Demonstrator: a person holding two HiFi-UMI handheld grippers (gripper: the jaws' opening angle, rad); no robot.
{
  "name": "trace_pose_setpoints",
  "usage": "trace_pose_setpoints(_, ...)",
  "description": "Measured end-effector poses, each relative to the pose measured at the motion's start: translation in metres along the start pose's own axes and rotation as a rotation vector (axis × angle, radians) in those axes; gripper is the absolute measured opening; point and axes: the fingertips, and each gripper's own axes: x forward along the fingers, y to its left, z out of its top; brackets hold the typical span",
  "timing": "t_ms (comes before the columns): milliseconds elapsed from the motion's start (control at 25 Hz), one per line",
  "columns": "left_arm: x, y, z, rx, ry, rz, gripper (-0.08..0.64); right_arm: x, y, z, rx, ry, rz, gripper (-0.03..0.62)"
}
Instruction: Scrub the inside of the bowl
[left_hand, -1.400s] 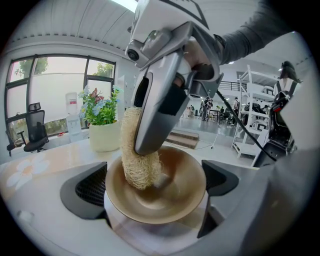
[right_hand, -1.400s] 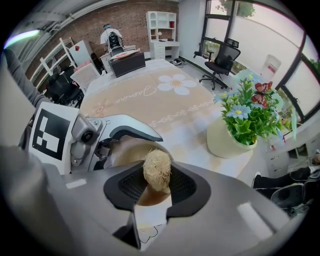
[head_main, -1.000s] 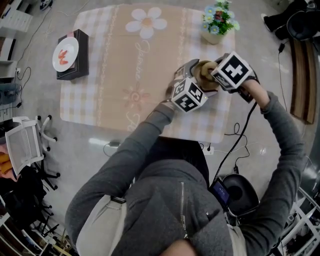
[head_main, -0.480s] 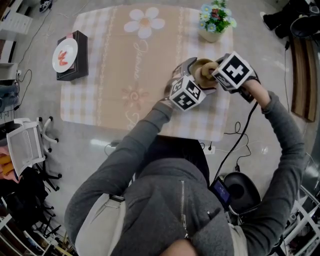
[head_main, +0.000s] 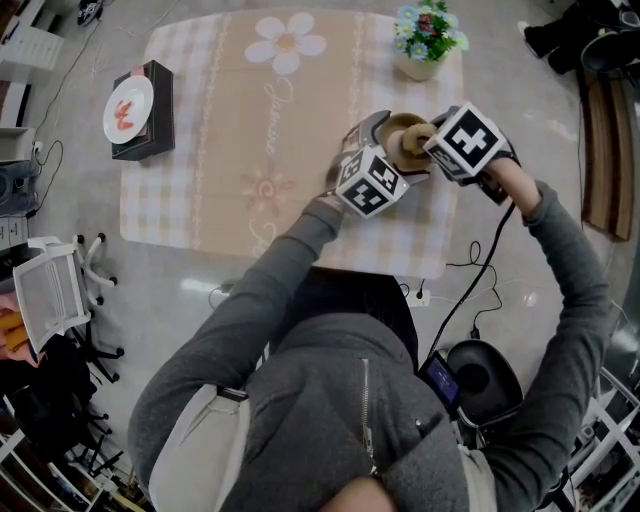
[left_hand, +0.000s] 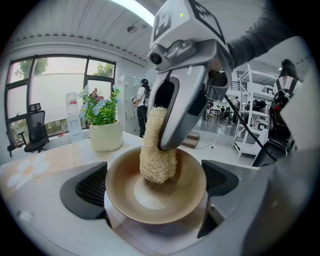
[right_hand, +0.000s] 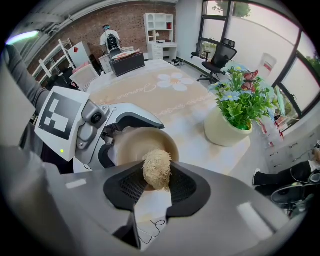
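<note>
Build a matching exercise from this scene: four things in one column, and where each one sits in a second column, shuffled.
Things
1. bowl
2. loofah
3. flower pot
4. white plate

Places
A. on a black box near a table corner
B. held by the left claw
C. standing free on the tablecloth
D. gripped by the right claw, its end inside the bowl

Pairs: 1-B, 2-D, 3-C, 4-A
</note>
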Motion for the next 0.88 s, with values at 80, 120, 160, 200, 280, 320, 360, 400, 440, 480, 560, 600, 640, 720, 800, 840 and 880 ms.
trace_pose_setpoints(80, 0.000, 0.000, 0.000, 0.000, 0.000, 0.000, 0.581, -0.001, 0.001, -0.001, 0.002, -0.002, 0.000, 0.110)
trace_pose_setpoints(120, 0.000, 0.000, -0.001, 0.000, 0.001, 0.000, 0.581, -0.001, 0.002, -0.001, 0.003, -0.002, 0.000, 0.110)
trace_pose_setpoints(160, 0.000, 0.000, -0.001, 0.000, 0.001, 0.001, 0.581, -0.001, 0.002, -0.002, 0.004, -0.002, 0.000, 0.110)
trace_pose_setpoints(200, 0.000, 0.001, -0.001, -0.001, 0.001, 0.001, 0.581, -0.001, 0.002, -0.003, 0.003, -0.001, 0.001, 0.110)
trace_pose_setpoints(280, 0.000, 0.001, -0.001, 0.000, 0.001, 0.002, 0.581, 0.000, 0.004, -0.004, 0.000, 0.002, -0.001, 0.110)
trace_pose_setpoints(320, 0.000, 0.001, -0.001, 0.000, 0.000, 0.002, 0.581, 0.000, 0.004, -0.005, -0.002, 0.003, -0.002, 0.110)
trace_pose_setpoints(360, 0.000, 0.001, -0.001, 0.001, 0.000, 0.001, 0.581, 0.000, 0.005, -0.006, -0.004, 0.005, -0.002, 0.110)
trace_pose_setpoints(400, 0.000, 0.000, -0.001, 0.001, 0.000, 0.001, 0.581, 0.001, 0.006, -0.006, -0.005, 0.006, -0.003, 0.110)
trace_pose_setpoints(440, 0.000, 0.000, -0.002, 0.001, 0.001, 0.001, 0.581, 0.001, 0.006, -0.007, -0.006, 0.007, -0.003, 0.110)
trace_pose_setpoints(480, 0.000, 0.000, -0.002, 0.001, 0.001, 0.001, 0.581, 0.001, 0.007, -0.007, -0.006, 0.007, -0.003, 0.110)
trace_pose_setpoints(560, 0.000, 0.001, -0.002, 0.000, 0.002, 0.002, 0.581, 0.001, 0.008, -0.007, -0.007, 0.007, -0.003, 0.110)
trace_pose_setpoints(600, 0.000, 0.001, -0.002, 0.000, 0.002, 0.002, 0.581, 0.001, 0.008, -0.008, -0.008, 0.008, -0.003, 0.110)
trace_pose_setpoints(640, 0.000, 0.001, -0.001, 0.000, 0.002, 0.003, 0.581, 0.001, 0.009, -0.009, -0.008, 0.010, -0.003, 0.110)
trace_pose_setpoints(720, 0.000, 0.002, -0.001, 0.001, 0.001, 0.003, 0.581, 0.001, 0.011, -0.010, -0.009, 0.015, -0.003, 0.110)
trace_pose_setpoints(800, 0.000, 0.001, -0.001, 0.001, 0.002, 0.003, 0.581, 0.002, 0.013, -0.012, -0.008, 0.017, -0.002, 0.110)
trace_pose_setpoints(840, 0.000, 0.001, -0.002, 0.001, 0.002, 0.003, 0.581, 0.002, 0.014, -0.012, -0.008, 0.017, -0.002, 0.110)
trace_pose_setpoints(880, 0.000, 0.001, -0.002, 0.001, 0.003, 0.003, 0.581, 0.002, 0.015, -0.013, -0.007, 0.018, -0.002, 0.110)
